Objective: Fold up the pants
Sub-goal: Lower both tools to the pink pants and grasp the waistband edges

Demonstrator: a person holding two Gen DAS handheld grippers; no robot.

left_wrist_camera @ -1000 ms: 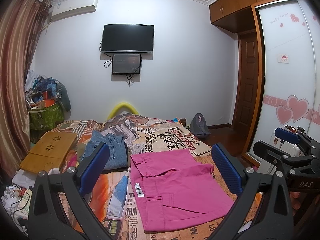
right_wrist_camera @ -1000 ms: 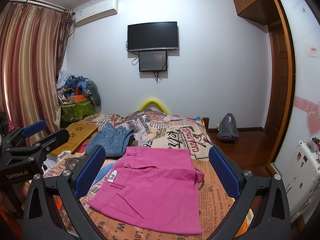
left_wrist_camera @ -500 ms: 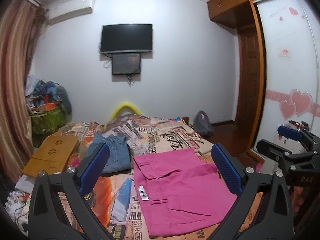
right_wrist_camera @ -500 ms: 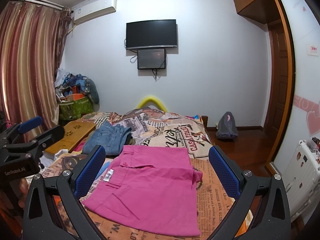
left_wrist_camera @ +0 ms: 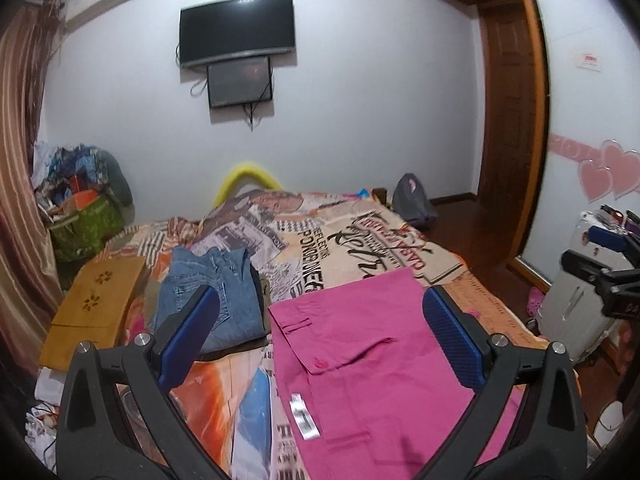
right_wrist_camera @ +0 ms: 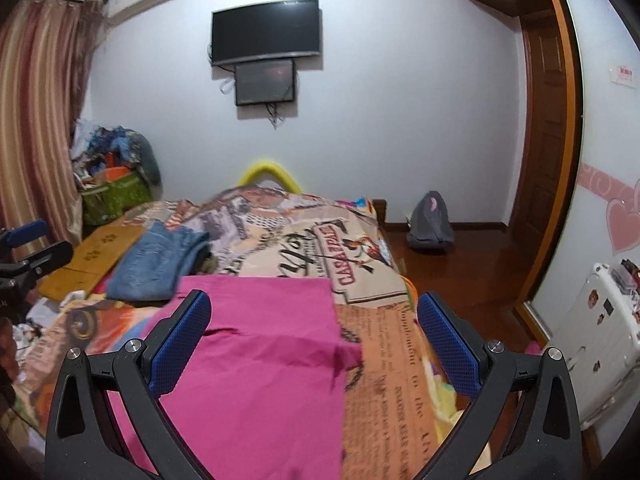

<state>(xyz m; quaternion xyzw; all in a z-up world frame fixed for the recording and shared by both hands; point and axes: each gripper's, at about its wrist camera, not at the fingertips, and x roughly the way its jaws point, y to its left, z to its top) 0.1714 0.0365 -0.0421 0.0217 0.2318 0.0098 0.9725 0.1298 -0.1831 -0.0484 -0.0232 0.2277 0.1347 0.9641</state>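
Note:
Pink pants (left_wrist_camera: 360,364) lie flat and folded on the printed bedspread, a white label (left_wrist_camera: 304,416) at their left edge; they also show in the right wrist view (right_wrist_camera: 260,352). My left gripper (left_wrist_camera: 320,336) is open and empty, above the pants' upper left part. My right gripper (right_wrist_camera: 314,344) is open and empty, above the pants' right edge. The right gripper shows at the right edge of the left wrist view (left_wrist_camera: 600,272); the left gripper shows at the left edge of the right wrist view (right_wrist_camera: 32,256).
Folded blue jeans (left_wrist_camera: 216,300) lie on the bed left of the pink pants. A wooden lap tray (left_wrist_camera: 96,312) sits at the bed's left side. A white suitcase (right_wrist_camera: 600,344) stands on the floor to the right. A grey bag (right_wrist_camera: 430,222) leans by the far wall.
Both grippers have moved forward and down toward the pink pants, which now fill more of each view. Both stay open. The pants have not moved.

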